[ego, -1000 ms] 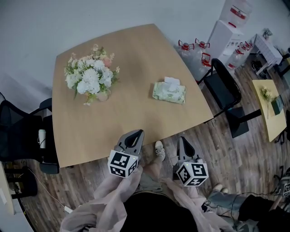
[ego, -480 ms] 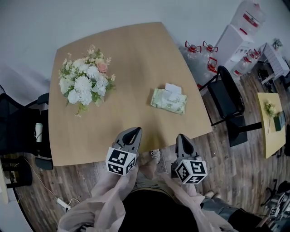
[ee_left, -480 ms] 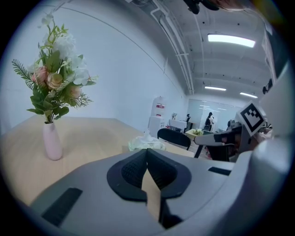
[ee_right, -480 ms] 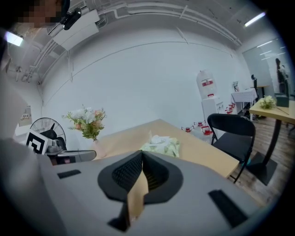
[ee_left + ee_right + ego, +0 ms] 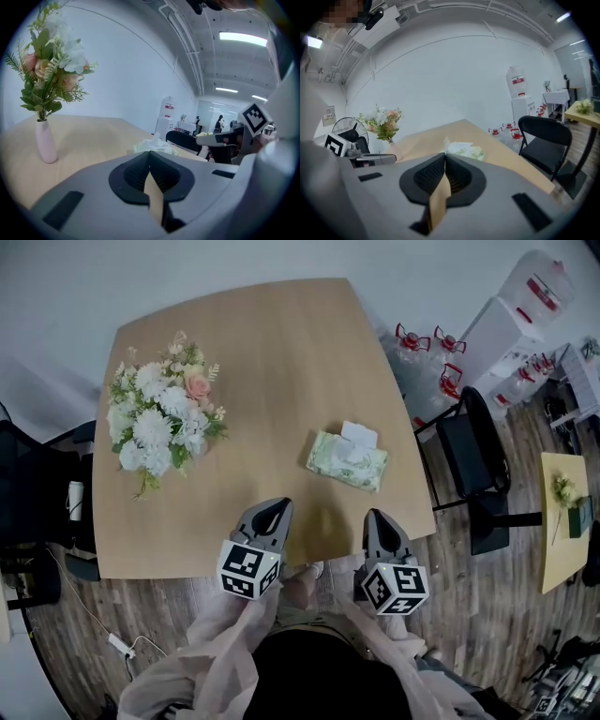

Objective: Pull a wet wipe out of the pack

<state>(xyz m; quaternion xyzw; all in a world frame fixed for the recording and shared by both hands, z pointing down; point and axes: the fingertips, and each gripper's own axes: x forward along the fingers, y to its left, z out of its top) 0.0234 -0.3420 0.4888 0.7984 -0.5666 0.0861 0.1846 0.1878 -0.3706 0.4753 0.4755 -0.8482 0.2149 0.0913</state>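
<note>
Wet wipe pack point(image 5: 347, 461) – soft pale-green floral pouch, white flap point(image 5: 358, 434) raised – lies on smooth wooden table point(image 5: 262, 352), apart from left gripper point(image 5: 276, 507) and right gripper point(image 5: 376, 517), both pinched together, empty.

The person wears a black top point(image 5: 314, 681) under loose, pale pink sheer sleeves point(image 5: 220, 652). The left tongs point(image 5: 279, 505) and right tongs point(image 5: 375, 516) have smooth grey shells, with black ribbed pads point(image 5: 137, 172) set in a dark recess. Each carries a white cube point(image 5: 249, 569) printed with black square markers.
</note>
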